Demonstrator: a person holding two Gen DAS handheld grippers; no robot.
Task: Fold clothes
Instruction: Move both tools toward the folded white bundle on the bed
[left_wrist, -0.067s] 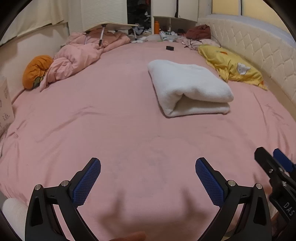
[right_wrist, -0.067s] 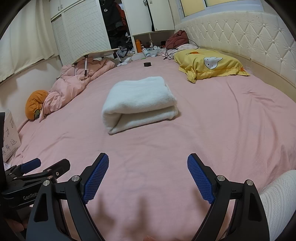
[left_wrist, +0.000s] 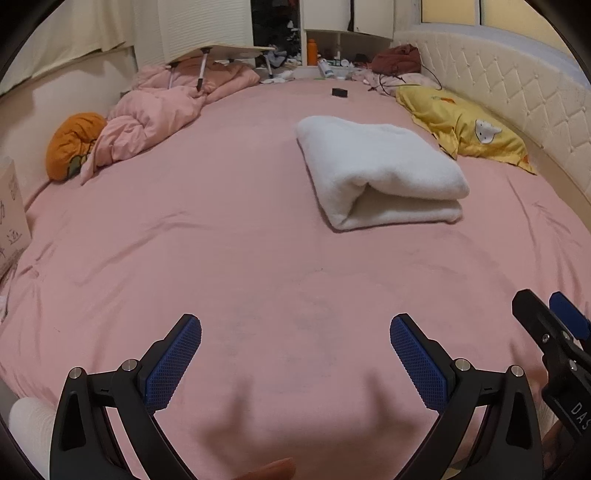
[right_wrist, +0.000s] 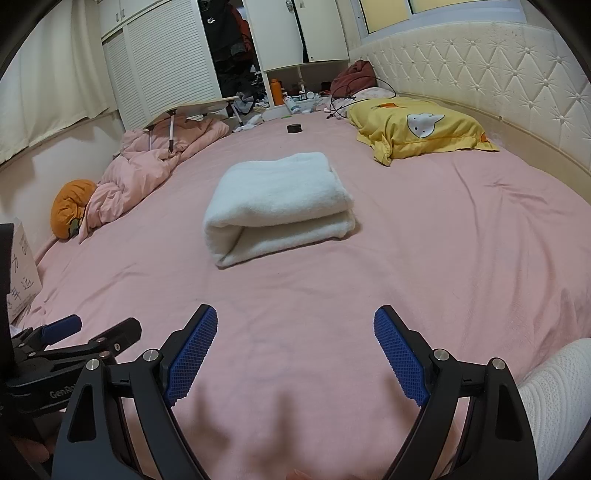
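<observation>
left gripper (left_wrist: 295, 332) spread wide and holding nothing, low over the pink bed (left_wrist: 221, 258), well short of the folded white garment (left_wrist: 380, 173). right gripper (right_wrist: 295, 325) just as wide and bare. the garment sits mid-bed, yellow pillow (right_wrist: 417, 129) beyond it to the right, crumpled pink quilt (right_wrist: 147, 170) off to its left.
</observation>
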